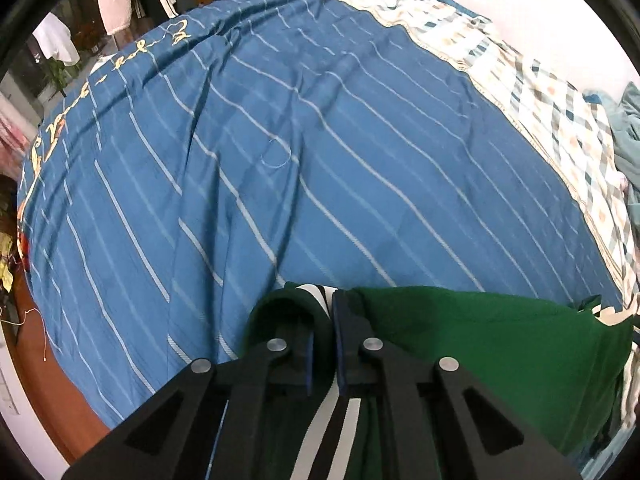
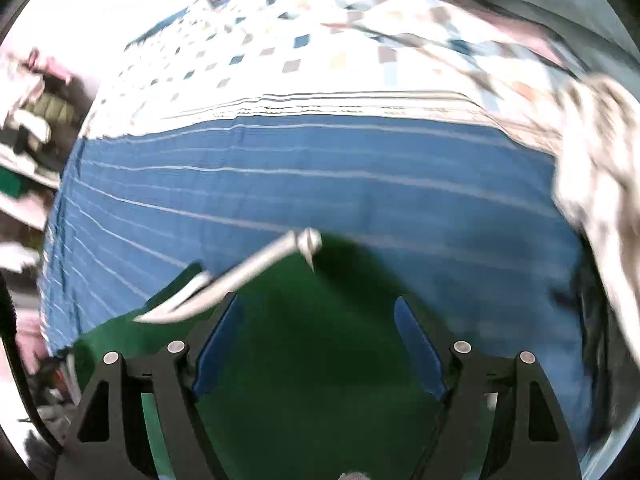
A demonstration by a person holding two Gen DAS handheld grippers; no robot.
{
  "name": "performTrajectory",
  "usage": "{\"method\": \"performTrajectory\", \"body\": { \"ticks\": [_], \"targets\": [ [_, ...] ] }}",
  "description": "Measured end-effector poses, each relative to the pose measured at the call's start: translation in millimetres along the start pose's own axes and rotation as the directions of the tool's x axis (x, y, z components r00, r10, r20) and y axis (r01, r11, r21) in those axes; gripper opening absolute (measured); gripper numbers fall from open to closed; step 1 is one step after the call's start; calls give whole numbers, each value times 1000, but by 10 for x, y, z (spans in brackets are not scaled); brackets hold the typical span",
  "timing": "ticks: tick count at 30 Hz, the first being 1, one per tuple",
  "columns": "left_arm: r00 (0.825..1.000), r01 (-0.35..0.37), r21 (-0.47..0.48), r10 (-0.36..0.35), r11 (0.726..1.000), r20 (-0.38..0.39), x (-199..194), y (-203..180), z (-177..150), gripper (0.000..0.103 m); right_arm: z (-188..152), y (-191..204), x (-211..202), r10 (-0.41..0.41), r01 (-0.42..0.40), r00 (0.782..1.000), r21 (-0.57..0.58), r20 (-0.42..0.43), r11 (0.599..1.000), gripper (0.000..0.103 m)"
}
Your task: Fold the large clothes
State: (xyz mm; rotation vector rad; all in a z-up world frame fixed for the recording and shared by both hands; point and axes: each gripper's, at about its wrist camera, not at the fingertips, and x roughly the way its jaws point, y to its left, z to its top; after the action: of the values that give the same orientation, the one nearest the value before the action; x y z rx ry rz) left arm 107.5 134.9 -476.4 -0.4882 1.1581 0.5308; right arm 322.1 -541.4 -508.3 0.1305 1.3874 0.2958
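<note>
A dark green garment (image 1: 480,340) with white stripes lies at the near edge of the bed in the left wrist view. My left gripper (image 1: 326,300) points steeply down and is shut on a striped fold of the garment, which bunches up around the left finger. In the blurred right wrist view the same green garment (image 2: 304,360) fills the space below my right gripper (image 2: 317,304). That gripper is open, its blue pads wide apart, with nothing pinched between them. A white stripe or band (image 2: 248,268) runs along the garment's far edge.
A blue bedspread with thin pale stripes (image 1: 280,140) covers the bed, with a checked sheet (image 1: 540,92) beyond it. Hanging clothes (image 1: 116,4) are at far left. A teal cloth (image 1: 628,120) lies at right. A beige fluffy fabric (image 2: 600,160) sits at right.
</note>
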Motion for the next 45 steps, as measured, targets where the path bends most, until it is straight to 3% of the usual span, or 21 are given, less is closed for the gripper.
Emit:
{"method": "performTrajectory", "body": {
  "ticks": [3, 4, 6, 7, 10, 13, 19, 21, 24, 25, 26, 27, 29, 32, 35, 38, 40, 43, 45],
  "targets": [
    [1000, -2, -7, 2, 1000, 3, 37, 3, 23, 5, 304, 79, 479, 105, -106, 981, -1, -161, 994, 79],
    [1000, -3, -12, 3, 1000, 2, 68, -3, 63, 5, 241, 195, 653, 155, -156, 963, 12, -221, 988, 58],
    [1000, -9, -16, 9, 1000, 2, 69, -8, 83, 5, 245, 310, 707, 88, -95, 974, -26, -208, 995, 15],
    [1000, -14, -15, 14, 1000, 1, 88, -19, 98, 5, 230, 303, 688, 77, -86, 976, -38, -202, 996, 10],
    [1000, -19, -9, 18, 1000, -10, 206, -30, 155, 5, 240, 228, 499, 101, -100, 987, 19, -126, 995, 9],
    [999, -21, -1, 21, 1000, -43, 450, -61, 226, 5, 307, 146, 383, 88, -84, 994, 74, -60, 994, 9],
    [991, -8, 17, 11, 1000, -137, 865, -44, 321, 6, 313, 59, 955, 15, 5, 992, 152, -129, 988, 10],
    [989, 14, -24, -17, 1000, -150, 808, 21, 356, 8, 340, 107, 1121, -32, 58, 981, 131, -189, 990, 12],
    [992, 46, -102, -57, 994, -113, 526, 166, 370, 12, 394, 203, 1028, -72, 91, 972, 75, -222, 993, 23],
    [994, 50, -123, -61, 991, -89, 390, 216, 349, 13, 399, 220, 967, -74, 89, 972, 60, -221, 994, 31],
    [998, 33, -133, -41, 991, -54, 203, 265, 301, 24, 390, 248, 847, -78, 86, 975, 32, -209, 996, 37],
    [999, 17, -135, -21, 991, -29, 69, 297, 251, 33, 365, 277, 727, -65, 68, 979, 10, -195, 998, 52],
    [1000, 2, -153, -1, 988, 7, -194, 383, 107, 91, 280, 323, 489, -48, 44, 983, -24, -176, 999, 73],
    [999, 2, -226, 7, 974, 41, -540, 534, -260, 92, 54, 354, 167, -20, 12, 985, -46, -174, 999, 76],
    [1000, 29, -365, -28, 931, 10, -695, 671, -817, 92, -276, 343, -68, 10, -16, 984, -35, -177, 999, 76],
    [990, 95, -524, -133, 846, -35, -592, 687, -1392, 92, -671, 365, -140, 46, -48, 981, -8, -189, 999, 76],
    [975, 134, -618, -215, 775, -59, -397, 661, -1717, 91, -935, 371, -120, 76, -74, 972, 18, -222, 997, 76],
    [950, 193, -744, -311, 639, -20, -44, 660, -2032, 91, -1290, 352, 27, 123, -107, 957, 76, -264, 991, 76],
    [953, 198, -785, -301, 586, 16, 123, 654, -2057, 90, -1489, 337, 167, 137, -109, 948, 111, -289, 988, 76]
  ]
}}
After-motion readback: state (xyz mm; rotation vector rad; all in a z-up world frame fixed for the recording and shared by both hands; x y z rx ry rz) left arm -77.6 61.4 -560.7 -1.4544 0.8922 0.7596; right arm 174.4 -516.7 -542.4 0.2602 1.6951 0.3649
